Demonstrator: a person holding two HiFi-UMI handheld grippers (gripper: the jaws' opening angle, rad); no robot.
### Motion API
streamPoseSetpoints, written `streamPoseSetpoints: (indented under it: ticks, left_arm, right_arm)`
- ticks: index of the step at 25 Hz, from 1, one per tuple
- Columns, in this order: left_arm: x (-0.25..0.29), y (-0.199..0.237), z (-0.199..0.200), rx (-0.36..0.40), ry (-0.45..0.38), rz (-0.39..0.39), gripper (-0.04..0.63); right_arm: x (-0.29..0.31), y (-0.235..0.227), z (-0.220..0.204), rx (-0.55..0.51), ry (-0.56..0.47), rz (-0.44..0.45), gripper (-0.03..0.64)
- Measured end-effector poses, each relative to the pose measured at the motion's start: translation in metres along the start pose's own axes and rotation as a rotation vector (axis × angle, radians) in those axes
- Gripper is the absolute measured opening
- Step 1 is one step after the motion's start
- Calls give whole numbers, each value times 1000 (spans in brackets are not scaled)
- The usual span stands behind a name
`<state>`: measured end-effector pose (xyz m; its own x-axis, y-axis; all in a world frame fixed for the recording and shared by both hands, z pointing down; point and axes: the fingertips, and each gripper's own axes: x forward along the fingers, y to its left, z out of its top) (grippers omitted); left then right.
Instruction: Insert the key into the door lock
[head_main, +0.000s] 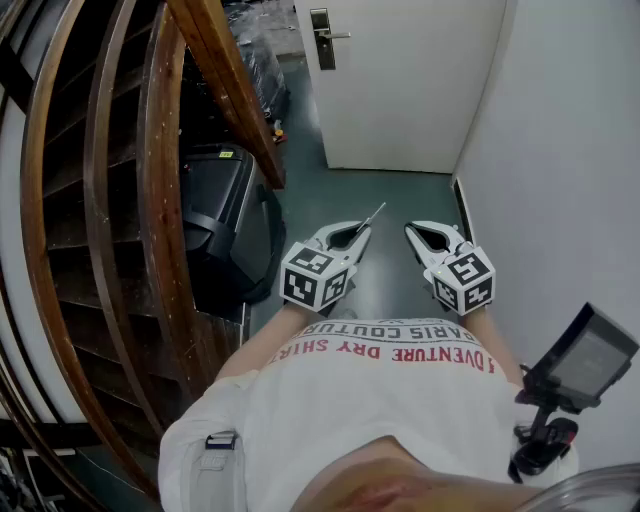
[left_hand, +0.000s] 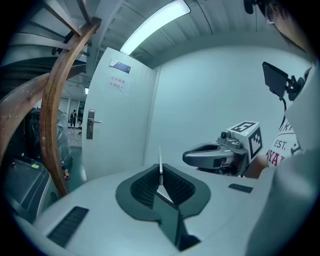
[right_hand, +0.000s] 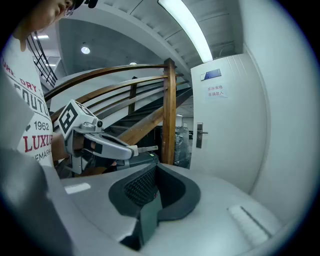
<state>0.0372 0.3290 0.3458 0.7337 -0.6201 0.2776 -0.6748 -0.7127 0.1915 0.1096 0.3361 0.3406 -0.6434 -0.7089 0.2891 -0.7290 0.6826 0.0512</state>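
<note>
My left gripper (head_main: 360, 232) is shut on a thin silver key (head_main: 374, 216) whose blade sticks out past the tips; in the left gripper view the key (left_hand: 160, 165) stands upright between the ribbed pads (left_hand: 146, 187). My right gripper (head_main: 412, 234) hangs beside it, shut with nothing in it. The white door (head_main: 400, 80) stands at the end of the narrow passage, well ahead of both grippers. Its metal lock plate and handle (head_main: 324, 38) show on the door's left side; the same lock plate (left_hand: 90, 124) appears small in the left gripper view, and the lock plate (right_hand: 199, 135) also shows in the right gripper view.
A wooden stair rail (head_main: 150, 200) curves along the left, with a sloping beam (head_main: 235, 90) reaching toward the door. A dark box-like machine (head_main: 225, 225) sits under the stairs. A white wall (head_main: 560, 180) bounds the right. A small screen on a mount (head_main: 580, 365) hangs by the person's side.
</note>
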Motion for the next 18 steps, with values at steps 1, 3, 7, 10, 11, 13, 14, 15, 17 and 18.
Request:
streamPoseSetpoints:
  ticks: [1, 3, 7, 10, 11, 13, 14, 15, 17, 18]
  left_arm:
    - [0, 0, 1, 2, 0, -1, 21]
    - [-1, -1, 2, 6, 0, -2, 21]
    - [-2, -4, 2, 9, 2, -4, 21]
    - [-2, -5, 2, 7, 0, -4, 21]
    - [-1, -6, 2, 7, -1, -4, 21]
    - [0, -8, 1, 5, -3, -6, 21]
    - [1, -10, 1, 3, -3, -9, 21]
    - [2, -11, 2, 1, -4, -11, 21]
    - [4, -12, 3, -1, -6, -14, 21]
    - [5, -13, 3, 1, -8, -13, 21]
  right_arm:
    - [0, 0, 1, 0, -3, 0, 2]
    - [0, 1, 2, -1, -5, -2, 2]
    - [-4, 1, 3, -6, -5, -6, 2]
    - [-5, 1, 5, -11, -14, -3, 2]
    - [-6, 1, 5, -13, -20, 1, 2]
    - [-9, 2, 6, -11, -33, 8, 2]
    - [-10, 3, 7, -6, -38, 12, 2]
    - [-12, 3, 8, -2, -41, 16, 2]
    - [-13, 3, 7, -2, -37, 26, 3]
    - [-14, 2, 6, -6, -34, 29, 2]
